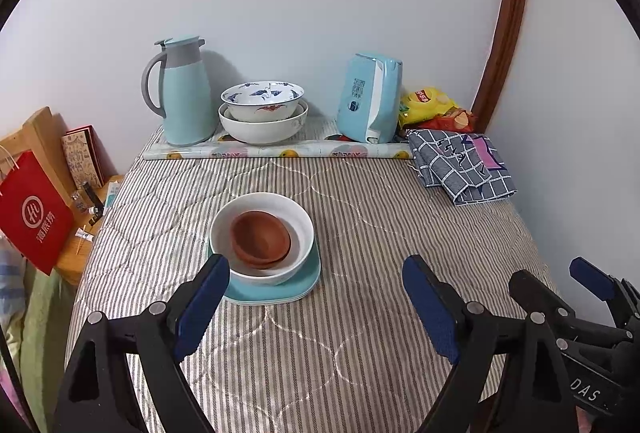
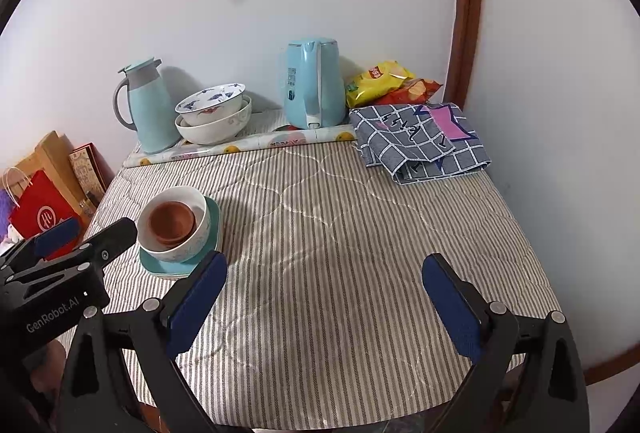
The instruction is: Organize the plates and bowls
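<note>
A white bowl holding stacked brown bowls stands on teal plates on the striped quilted table. My left gripper is open just in front of this stack, its left pad beside the bowl's near rim, nothing between the jaws. At the back, a blue-patterned bowl sits in a larger white bowl. My right gripper is open over bare table to the right of the stack, holding nothing. It also shows at the right edge of the left wrist view.
Along the back wall stand a light blue thermos jug, a blue kettle, snack bags and a paper roll. A folded checked cloth lies back right. A red bag stands off the table's left edge.
</note>
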Demonstrator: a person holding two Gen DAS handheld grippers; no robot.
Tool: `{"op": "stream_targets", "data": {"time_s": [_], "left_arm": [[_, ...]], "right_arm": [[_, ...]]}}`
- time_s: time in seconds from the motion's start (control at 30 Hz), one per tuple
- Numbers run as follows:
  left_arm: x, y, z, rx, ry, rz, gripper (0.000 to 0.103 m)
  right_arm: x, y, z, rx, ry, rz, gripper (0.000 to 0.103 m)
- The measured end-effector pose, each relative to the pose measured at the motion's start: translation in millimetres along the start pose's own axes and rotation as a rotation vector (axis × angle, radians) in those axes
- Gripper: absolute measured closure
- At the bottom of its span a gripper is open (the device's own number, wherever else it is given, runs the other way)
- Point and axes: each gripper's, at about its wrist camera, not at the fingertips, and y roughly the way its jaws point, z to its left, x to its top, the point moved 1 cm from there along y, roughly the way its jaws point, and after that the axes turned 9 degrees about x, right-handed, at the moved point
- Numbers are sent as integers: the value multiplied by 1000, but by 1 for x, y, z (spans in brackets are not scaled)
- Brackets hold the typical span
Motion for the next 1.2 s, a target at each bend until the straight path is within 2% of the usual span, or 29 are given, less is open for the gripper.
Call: {"op": "stream_targets", "data": {"time_s": [1.2], "left_arm": [[-1,2,-1,2,3,4,15]], "right_arm": [[4,-5,-2,-12,-5,-9,6]]}}
